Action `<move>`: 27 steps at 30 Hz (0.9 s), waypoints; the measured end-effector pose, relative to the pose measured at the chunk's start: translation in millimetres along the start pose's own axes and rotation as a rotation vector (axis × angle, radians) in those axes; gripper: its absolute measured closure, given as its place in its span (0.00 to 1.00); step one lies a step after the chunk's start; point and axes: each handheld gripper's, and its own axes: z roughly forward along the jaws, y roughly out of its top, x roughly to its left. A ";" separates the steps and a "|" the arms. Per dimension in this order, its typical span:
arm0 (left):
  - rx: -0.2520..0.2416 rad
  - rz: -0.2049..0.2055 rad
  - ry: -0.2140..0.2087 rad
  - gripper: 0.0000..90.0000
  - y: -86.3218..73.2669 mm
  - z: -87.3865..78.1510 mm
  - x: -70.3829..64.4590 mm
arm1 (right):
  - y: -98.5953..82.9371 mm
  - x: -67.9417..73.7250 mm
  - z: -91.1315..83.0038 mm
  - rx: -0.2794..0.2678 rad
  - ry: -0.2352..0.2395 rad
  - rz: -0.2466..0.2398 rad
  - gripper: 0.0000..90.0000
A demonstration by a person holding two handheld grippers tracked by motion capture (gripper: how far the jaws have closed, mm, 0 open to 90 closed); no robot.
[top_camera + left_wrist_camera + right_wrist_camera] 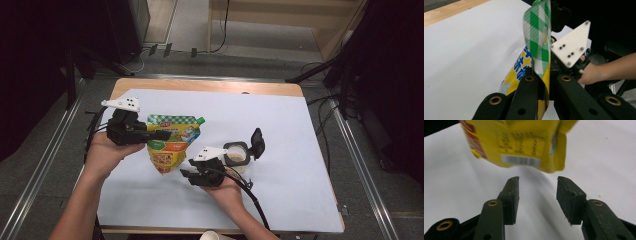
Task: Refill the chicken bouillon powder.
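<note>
A spouted pouch, yellow below and green-checked at the top, is held clear of the white sheet by the left gripper, whose jaws are pinched on the pouch's side seam near the top, as seen edge-on in the left gripper view. The right gripper is placed just below the pouch's lower corner with its jaws spread and nothing between them; in the right gripper view the barcoded bottom hangs just beyond the pads. The pouch is judged soft and pliable, its contents likely to slump to the base, so that it will sag and swing from a single hold; the glossy film is probably slippery, and the flat sealed edges are the firmest places to be gripped, the bottom seam being within reach of the free jaws. Squeezing of the belly is best avoided should the green cap be loose. A small jar with its hinged black lid thrown open stands just beside the right gripper. The sheet covers a wooden table; grey floor, cables and dark stands surround it
</note>
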 end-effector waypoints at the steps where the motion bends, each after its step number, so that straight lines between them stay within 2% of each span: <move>1: -0.002 0.000 -0.005 1.00 0.7 0.1 -1.5 | -0.5 -0.3 1.4 0.005 -0.002 0.003 0.60; 4: 0.003 -0.001 -0.011 1.00 2.1 1.1 -3.8 | -2.1 -0.7 5.0 0.015 -0.012 0.007 0.60; 9: 0.008 -0.047 -0.042 1.00 4.9 4.5 -6.8 | -4.7 -2.6 7.7 -0.010 -0.025 0.021 0.62; 11: 0.004 -0.045 -0.053 1.00 6.3 5.6 -9.5 | -6.7 -3.9 8.3 -0.024 -0.020 0.028 0.64; 16: -0.016 -0.048 -0.083 1.00 9.5 5.8 -15.9 | -11.5 -4.7 10.5 -0.027 -0.052 0.032 0.67; 19: -0.035 -0.060 -0.105 1.00 11.5 5.2 -19.8 | -13.7 -5.8 10.7 -0.049 -0.069 0.035 0.67; 22: -0.040 -0.067 -0.119 1.00 12.8 6.6 -22.9 | -13.9 -5.4 9.5 -0.073 -0.065 0.053 0.68; 23: -0.041 -0.074 -0.121 1.00 12.8 7.5 -22.8 | -12.6 -1.4 7.4 -0.102 -0.074 0.031 0.69; 24: -0.034 -0.073 -0.110 1.00 12.6 8.4 -22.4 | -12.6 -1.4 7.4 -0.102 -0.074 0.031 0.69; 25: -0.043 -0.076 -0.097 1.00 12.0 8.9 -21.8 | -10.7 2.9 4.2 -0.122 -0.092 -0.001 0.73; 26: -0.049 -0.075 -0.093 1.00 11.4 9.2 -20.9 | -10.7 2.9 4.2 -0.122 -0.092 -0.001 0.73; 27: -0.051 -0.071 -0.086 1.00 11.2 9.5 -20.7 | -10.6 6.9 2.5 -0.118 -0.119 -0.044 0.73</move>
